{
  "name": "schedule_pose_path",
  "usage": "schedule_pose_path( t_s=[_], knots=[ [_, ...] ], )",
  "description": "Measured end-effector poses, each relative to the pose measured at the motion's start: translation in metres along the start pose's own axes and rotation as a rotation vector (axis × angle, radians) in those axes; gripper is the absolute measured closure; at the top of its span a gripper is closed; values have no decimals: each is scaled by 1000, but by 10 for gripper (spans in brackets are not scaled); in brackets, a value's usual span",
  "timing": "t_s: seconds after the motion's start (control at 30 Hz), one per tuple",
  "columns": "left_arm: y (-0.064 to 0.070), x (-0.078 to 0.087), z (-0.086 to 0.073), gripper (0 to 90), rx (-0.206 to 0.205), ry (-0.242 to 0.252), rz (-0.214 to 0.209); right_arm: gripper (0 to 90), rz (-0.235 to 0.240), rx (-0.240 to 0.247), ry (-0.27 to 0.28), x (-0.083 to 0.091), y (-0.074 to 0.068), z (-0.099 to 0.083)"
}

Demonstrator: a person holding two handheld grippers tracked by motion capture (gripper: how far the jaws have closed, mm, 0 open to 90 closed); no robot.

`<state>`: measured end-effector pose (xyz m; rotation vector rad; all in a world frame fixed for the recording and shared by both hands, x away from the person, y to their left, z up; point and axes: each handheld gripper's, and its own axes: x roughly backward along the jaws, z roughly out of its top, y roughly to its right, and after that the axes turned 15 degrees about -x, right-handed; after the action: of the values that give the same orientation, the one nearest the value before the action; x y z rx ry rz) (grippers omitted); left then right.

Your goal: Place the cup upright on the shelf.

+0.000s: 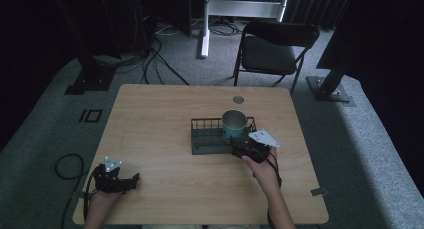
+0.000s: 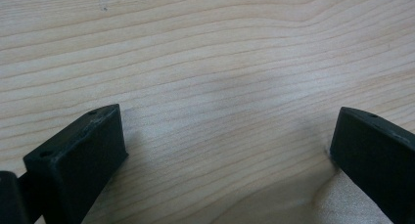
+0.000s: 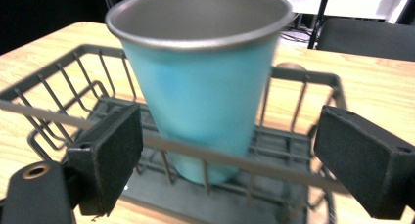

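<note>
Right gripper (image 3: 230,155) view: teal cup (image 3: 200,87) upright in wire basket (image 3: 58,82), between spread fingers (image 3: 105,155), untouched. High view adds left gripper (image 1: 134,180), fingers spread, low on bare counter (image 1: 160,114), well apart.

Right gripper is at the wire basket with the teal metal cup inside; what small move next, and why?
Probably ease the right gripper forward and a little up over the dark wire basket's near rim, then close. Its jaws stand open either side of the upright teal metal cup, not touching it, with the rim wire crossing between them. The left gripper sits open over the bare wooden table.
</note>
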<state>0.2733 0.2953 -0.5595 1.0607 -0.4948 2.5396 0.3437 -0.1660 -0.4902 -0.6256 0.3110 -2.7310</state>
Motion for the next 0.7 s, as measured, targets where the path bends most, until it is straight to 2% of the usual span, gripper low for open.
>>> schedule_pose_path(
  t_s=[0.3, 0.6, 0.7],
  knots=[
    [0, 0, 0, 5, 1, 1, 0, 107, -26, 17, 10, 19, 19, -7],
    [0, 0, 0, 5, 1, 1, 0, 107, -59, 21, -24, 31, 40, -26],
    [0, 0, 0, 5, 0, 0, 0, 107, -68, 5, -31, 35, 47, -32]
  ],
)
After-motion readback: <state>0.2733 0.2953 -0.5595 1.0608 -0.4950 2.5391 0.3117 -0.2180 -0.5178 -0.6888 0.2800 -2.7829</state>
